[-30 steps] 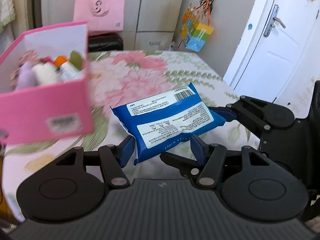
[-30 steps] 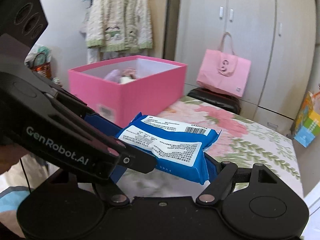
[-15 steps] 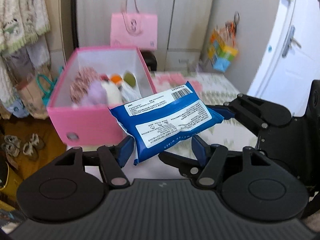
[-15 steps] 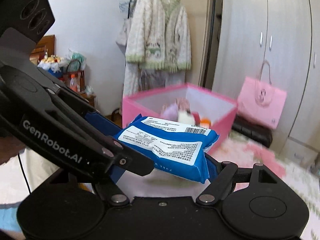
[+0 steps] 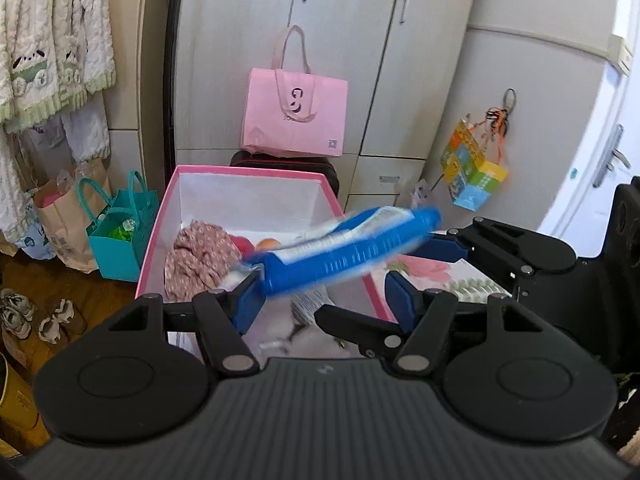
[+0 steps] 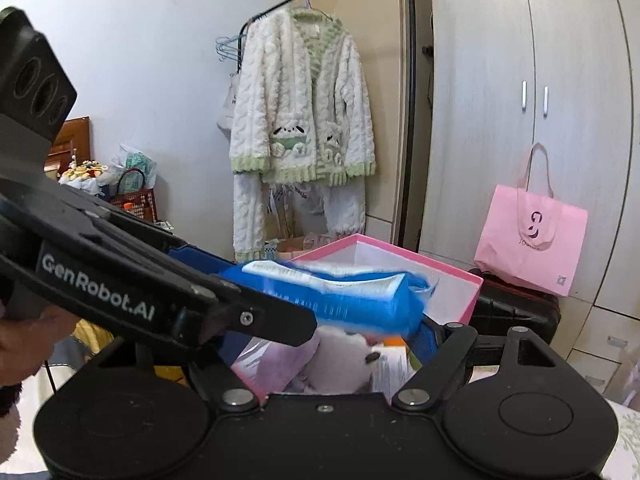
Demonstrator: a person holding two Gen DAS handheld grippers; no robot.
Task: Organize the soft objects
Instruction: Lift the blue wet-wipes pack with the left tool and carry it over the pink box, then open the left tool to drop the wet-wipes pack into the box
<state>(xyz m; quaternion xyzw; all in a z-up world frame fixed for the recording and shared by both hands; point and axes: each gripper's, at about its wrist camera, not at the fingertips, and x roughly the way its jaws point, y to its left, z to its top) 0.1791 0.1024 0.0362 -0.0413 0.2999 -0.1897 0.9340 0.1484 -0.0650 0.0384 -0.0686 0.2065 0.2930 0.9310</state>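
A blue pack of wet wipes hangs blurred and tipped on edge over the open pink box. My left gripper is open: its left finger touches the pack's lower end, while the right finger stands clear below it. My right gripper is shut on the pack end to end; its right finger presses the pack's end, and the left one is hidden behind the left gripper's arm. Inside the box lie a floral cloth and a white plush.
A pink tote bag sits on a black suitcase behind the box, against the wardrobe. A teal bag and shoes are on the floor to the left. A cardigan hangs on a rack. The floral bedcover lies right of the box.
Both grippers have swung from over the bed to above the pink box and risen. The pack has tipped from flat onto its edge and come off the left gripper's right finger.
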